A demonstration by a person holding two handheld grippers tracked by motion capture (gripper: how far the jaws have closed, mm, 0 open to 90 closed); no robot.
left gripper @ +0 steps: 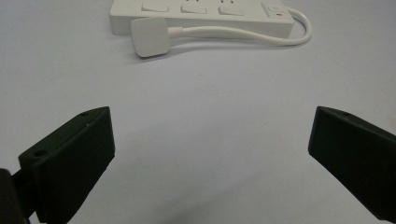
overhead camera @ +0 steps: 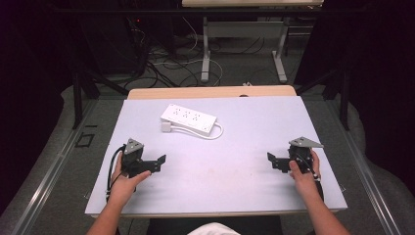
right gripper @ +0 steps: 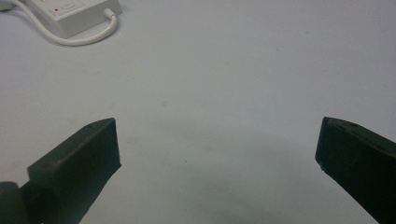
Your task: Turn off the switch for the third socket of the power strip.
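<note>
I see the left gripper (overhead camera: 155,163) and right gripper (overhead camera: 274,162) low over the white table (overhead camera: 235,166), well apart, jaws spread wide and empty. The power strip (overhead camera: 189,118) lies flat at the far middle, its plug (left gripper: 150,37) just beside it.

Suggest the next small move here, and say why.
Probably ease the left hand-held gripper forward toward the plug beside the power strip. Both hand-held grippers are open and empty, and the plug lies loose nearer the left one than the right hand-held gripper.
</note>
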